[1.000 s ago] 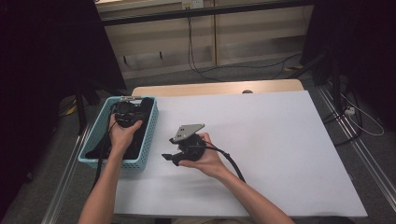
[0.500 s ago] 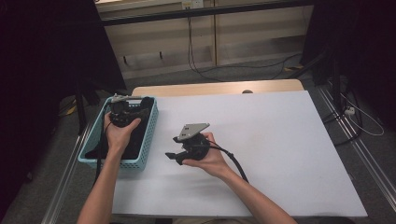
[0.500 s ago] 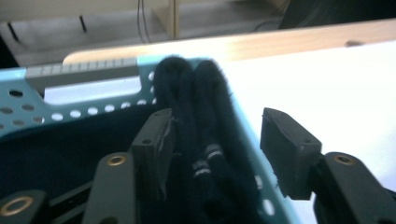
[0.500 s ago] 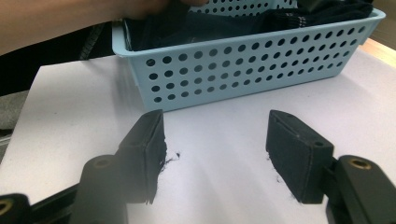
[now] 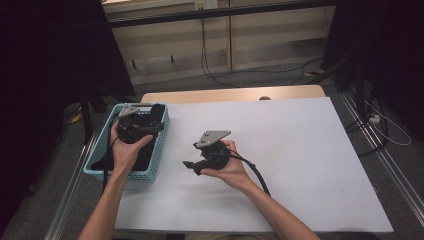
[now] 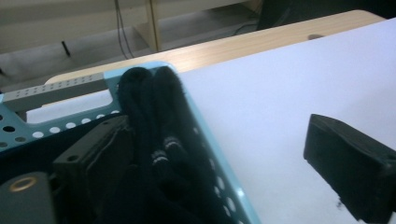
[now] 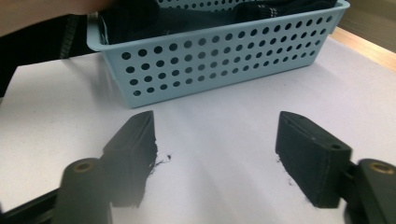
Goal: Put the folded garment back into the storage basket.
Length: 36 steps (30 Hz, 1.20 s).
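Left tool (image 5: 137,120) sits over the basket (image 5: 160,145) at 9 o'clock on the desk (image 5: 300,160); its jaws have just been opening, now spread with nothing pinched. The dark socks (image 6: 159,135), soft ribbed knit, lie rolled against the basket's far corner, likely just dropped. Basket is perforated pale-blue plastic. Right tool (image 5: 192,165) is spread and empty, parked low, aimed at the basket.

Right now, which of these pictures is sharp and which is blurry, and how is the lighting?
High view: dim room, dark corners, the white table cover evenly lit, fairly sharp. Left gripper view: soft throughout, the dark socks in the blue basket smeared. Right gripper view: basket holes crisp, the right gripper fingers slightly blurred up close, with faint shadows under them.
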Tool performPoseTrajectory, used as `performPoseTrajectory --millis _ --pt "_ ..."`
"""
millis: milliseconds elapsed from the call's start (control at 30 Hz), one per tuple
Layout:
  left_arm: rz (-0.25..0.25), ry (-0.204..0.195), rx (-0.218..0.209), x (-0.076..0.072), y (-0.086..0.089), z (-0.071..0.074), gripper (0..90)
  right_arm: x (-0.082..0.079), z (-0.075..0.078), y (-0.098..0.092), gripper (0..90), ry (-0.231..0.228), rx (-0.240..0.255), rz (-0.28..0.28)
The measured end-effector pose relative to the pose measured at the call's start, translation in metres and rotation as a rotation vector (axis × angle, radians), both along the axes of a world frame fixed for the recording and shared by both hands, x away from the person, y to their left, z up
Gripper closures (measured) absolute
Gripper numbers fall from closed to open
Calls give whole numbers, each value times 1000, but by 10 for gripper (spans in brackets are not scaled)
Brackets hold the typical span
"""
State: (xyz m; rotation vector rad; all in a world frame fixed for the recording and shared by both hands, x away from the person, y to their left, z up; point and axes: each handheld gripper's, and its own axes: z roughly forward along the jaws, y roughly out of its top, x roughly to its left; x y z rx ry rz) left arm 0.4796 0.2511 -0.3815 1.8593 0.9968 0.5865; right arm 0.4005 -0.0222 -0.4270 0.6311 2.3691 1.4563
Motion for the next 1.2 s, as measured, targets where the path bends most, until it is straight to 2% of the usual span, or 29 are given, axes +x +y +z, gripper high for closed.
performPoseTrajectory --millis 100,167,233,267,367,500,633,733,867,1033,1100,1133,1200 --pt "-35 -8 3 -9 0 3 44 0 0 -3 243 1 0 -8" --pt "-61 -10 -26 -15 1 3 43 0 0 -5 214 5 11 -8" --pt "-109 -22 -47 -22 3 2 41 0 0 -7 195 16 34 -14" --pt "-113 -28 -52 -25 3 2 37 0 1 -8 190 10 32 -23" --pt "-94 -40 -38 -32 2 1 37 0 2 -11 169 8 33 -42" --pt "-95 -74 22 -46 -1 2 52 1 2 -14 117 6 28 -61" --pt "-101 -82 34 -59 -2 3 61 -2 0 -16 96 -2 -2 -88" --pt "-109 -91 35 -70 -1 2 61 -6 1 -19 91 -11 -15 -109" --pt "-127 -81 8 -85 -2 0 60 -8 3 -25 91 -13 -21 -128" --pt "-139 -78 25 -101 -6 -7 63 -12 2 -36 91 -16 -18 -160" --pt "-132 -69 2 -105 -7 -11 64 -13 0 -40 91 -17 -27 -178" --pt "-133 -65 4 -107 -8 -12 64 -14 0 -42 92 -18 -30 -183" --pt "-148 -77 14 -112 -10 -13 63 -16 1 -46 92 -22 -29 -192"
